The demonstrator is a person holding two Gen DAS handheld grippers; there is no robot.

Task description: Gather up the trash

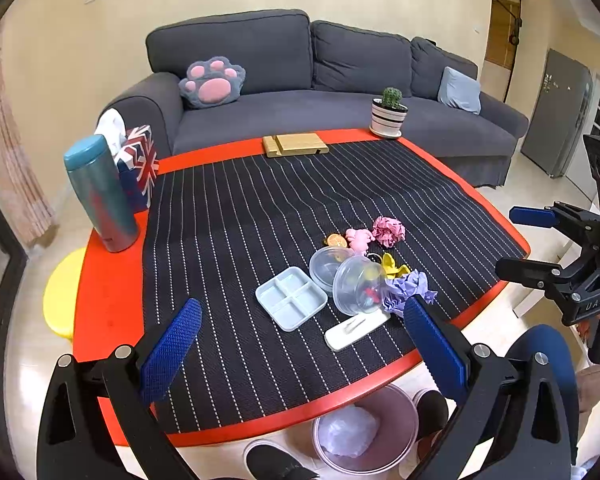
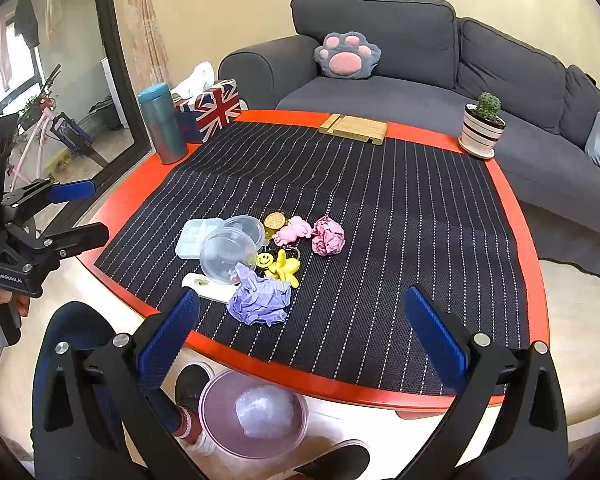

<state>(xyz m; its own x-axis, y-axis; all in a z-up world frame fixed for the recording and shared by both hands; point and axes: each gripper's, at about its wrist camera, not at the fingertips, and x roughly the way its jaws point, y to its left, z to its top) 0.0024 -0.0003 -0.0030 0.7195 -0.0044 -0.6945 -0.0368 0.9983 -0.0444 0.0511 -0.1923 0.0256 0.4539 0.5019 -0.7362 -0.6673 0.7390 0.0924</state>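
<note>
Right gripper [image 2: 302, 330]: fingers wide, empty. Purple paper wad [image 2: 260, 300] lies on table [image 2: 516, 240] at 11 o'clock between them. Left gripper [image 1: 300, 348]: fingers wide, empty.

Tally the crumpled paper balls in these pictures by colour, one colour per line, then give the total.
Purple paper ball on the table: 1
Pink paper ball on the table: 1
Pale lilac paper ball in the bin: 1
Total: 3
</note>
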